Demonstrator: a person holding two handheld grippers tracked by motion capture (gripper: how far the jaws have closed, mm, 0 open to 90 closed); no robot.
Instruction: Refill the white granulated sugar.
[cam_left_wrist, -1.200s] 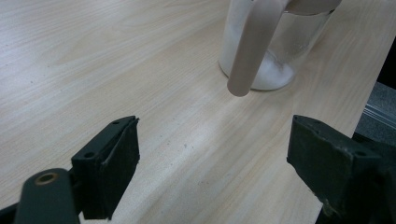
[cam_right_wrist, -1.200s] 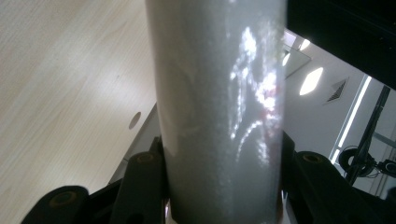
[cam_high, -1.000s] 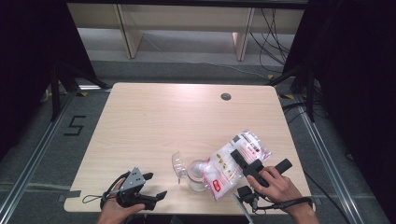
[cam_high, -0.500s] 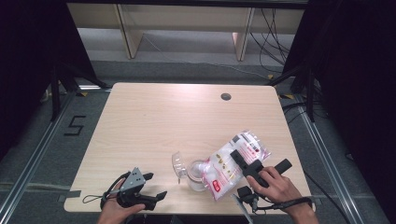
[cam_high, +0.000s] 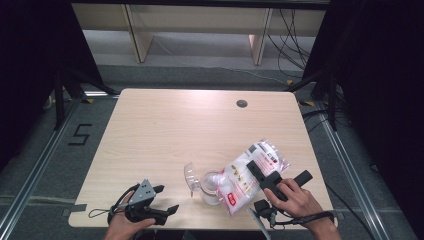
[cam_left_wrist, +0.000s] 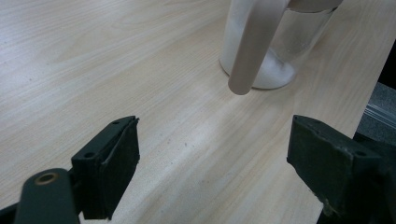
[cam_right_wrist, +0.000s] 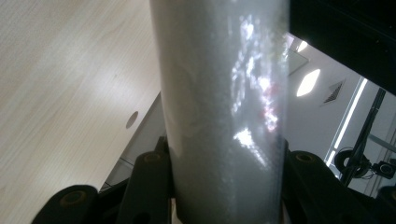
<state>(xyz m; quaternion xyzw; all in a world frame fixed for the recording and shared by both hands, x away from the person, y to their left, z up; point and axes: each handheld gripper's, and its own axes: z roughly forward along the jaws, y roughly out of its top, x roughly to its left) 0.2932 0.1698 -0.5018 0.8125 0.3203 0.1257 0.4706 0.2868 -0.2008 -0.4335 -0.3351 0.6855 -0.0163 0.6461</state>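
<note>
A pale wooden counter (cam_high: 165, 130) carries the scene, a small dark grommet hole (cam_high: 242, 103) near its far edge. Toward the near right, a plastic bag of white powder (cam_high: 245, 175) tilts mouth-down over a clear glass jar (cam_high: 210, 187), the right claw (cam_high: 277, 181) clamped on the bag, its jaws having just been closing. Whether powder is falling is hard to tell. At the near left, the left claw (cam_high: 162, 200) rests with jaws wide apart, holding nothing.
</note>
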